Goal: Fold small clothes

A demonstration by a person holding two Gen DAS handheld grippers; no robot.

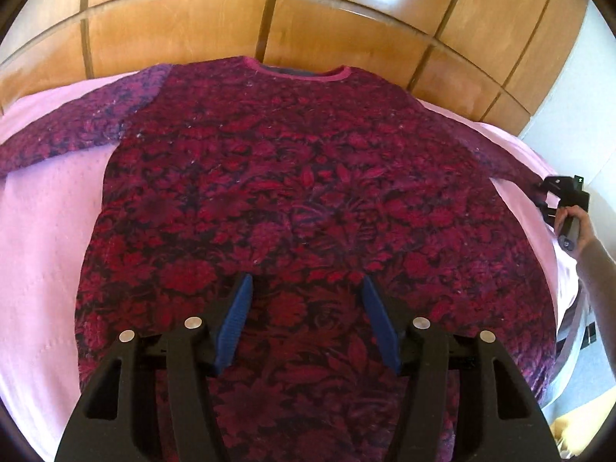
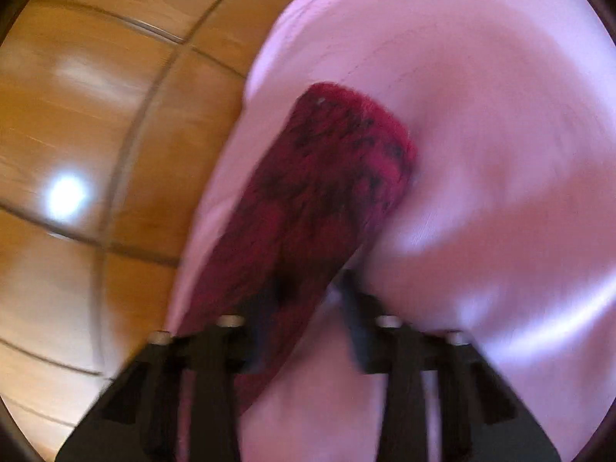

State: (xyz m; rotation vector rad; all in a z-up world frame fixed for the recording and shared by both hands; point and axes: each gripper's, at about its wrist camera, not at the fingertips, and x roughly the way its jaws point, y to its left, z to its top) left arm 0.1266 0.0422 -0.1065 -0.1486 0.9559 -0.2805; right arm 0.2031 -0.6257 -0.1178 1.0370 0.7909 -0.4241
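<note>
Left wrist view first: we see our left gripper (image 1: 306, 321) tipped downward over the lower middle of the sweater (image 1: 308, 200), its blue fingers (image 1: 235, 327) spread apart and released, gripping nothing. We see the sweater lying flat on the pink bed (image 1: 50, 231), collar toward the wooden wall (image 1: 308, 19), long axis running away from us, sleeves stretched sideways. Far right, a hand (image 1: 577, 227) holds our right gripper (image 1: 544, 192) at the sleeve (image 2: 327, 200) end; its blurred fingers look clenched on that sleeve.
</note>
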